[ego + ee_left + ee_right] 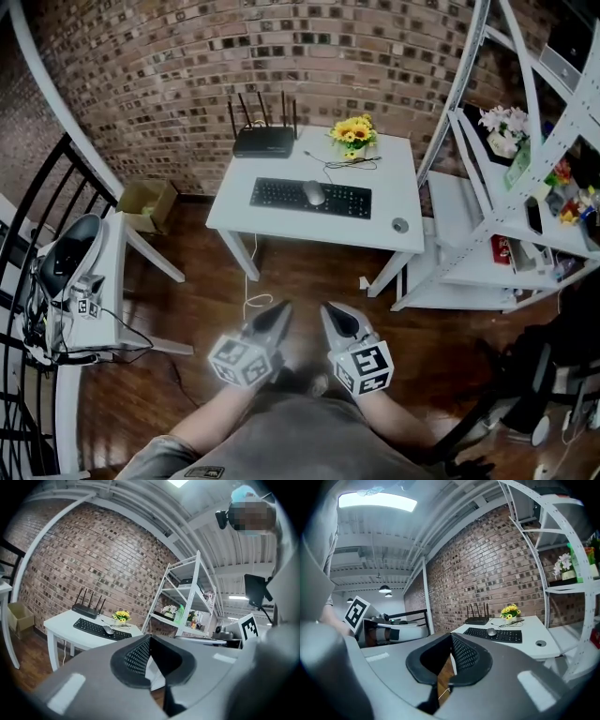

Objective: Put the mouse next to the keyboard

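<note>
Mouse [314, 192]: grey, lying on top of the keyboard's keys, about midway along its length.
Keyboard [272, 194]: black, flat on the worktop, long side parallel to the front edge.
Worktop [281, 223]: white, set against the brick wall [187, 56]; seen by both gripper views from a distance.
Router [263, 141]: black, antennas upright, at the back left of the worktop, behind the keyboard.
Flowers [353, 133]: yellow, in a small pot at the back, right of the router; a thin black cable [352, 165] loops just in front of the pot.
Round grey insert [400, 225]: in the worktop near its right front corner, apart from the keyboard.
Left gripper [283, 309]: low in the head view, over the wooden floor [309, 277], well apart from the worktop; jaws pressed together at the tips, empty.
Right gripper [330, 309]: just beside the left one, also aimed toward the worktop; jaws pressed together, empty.
Shelf rack [469, 272]: white, right of the worktop, carrying white flowers and small coloured items.
Cardboard box [145, 202]: open, on the floor left of the worktop.
</note>
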Demonstrator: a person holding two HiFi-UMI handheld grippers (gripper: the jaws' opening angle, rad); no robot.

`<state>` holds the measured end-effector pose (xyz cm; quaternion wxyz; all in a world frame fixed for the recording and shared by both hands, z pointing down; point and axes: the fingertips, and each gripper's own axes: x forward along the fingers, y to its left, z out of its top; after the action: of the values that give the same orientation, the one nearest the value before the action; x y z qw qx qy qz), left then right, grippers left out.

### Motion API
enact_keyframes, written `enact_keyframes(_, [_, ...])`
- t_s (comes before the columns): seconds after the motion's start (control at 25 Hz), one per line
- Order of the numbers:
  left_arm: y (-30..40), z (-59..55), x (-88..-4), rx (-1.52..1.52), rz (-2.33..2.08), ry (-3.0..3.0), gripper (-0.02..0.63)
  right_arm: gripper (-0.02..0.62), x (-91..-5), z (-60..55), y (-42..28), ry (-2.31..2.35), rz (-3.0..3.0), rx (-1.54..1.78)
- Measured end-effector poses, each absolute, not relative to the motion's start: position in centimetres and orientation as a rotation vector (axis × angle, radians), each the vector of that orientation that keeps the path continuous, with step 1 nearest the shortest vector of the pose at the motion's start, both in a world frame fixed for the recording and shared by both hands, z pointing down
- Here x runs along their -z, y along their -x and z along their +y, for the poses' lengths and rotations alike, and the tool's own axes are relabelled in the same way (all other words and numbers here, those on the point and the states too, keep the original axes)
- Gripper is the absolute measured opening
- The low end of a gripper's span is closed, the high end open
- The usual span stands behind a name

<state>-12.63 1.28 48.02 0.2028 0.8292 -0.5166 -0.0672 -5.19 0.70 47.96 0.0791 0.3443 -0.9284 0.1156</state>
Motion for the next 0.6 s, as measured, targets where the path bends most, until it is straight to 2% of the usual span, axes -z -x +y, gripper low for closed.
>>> enact_keyframes(0.6, [15.2,-10.7,-50.1,0.141,-1.342,-2.330,-0.003,0.012,-50.4,-10.6,7.5,-1.107,-2.699,-0.403])
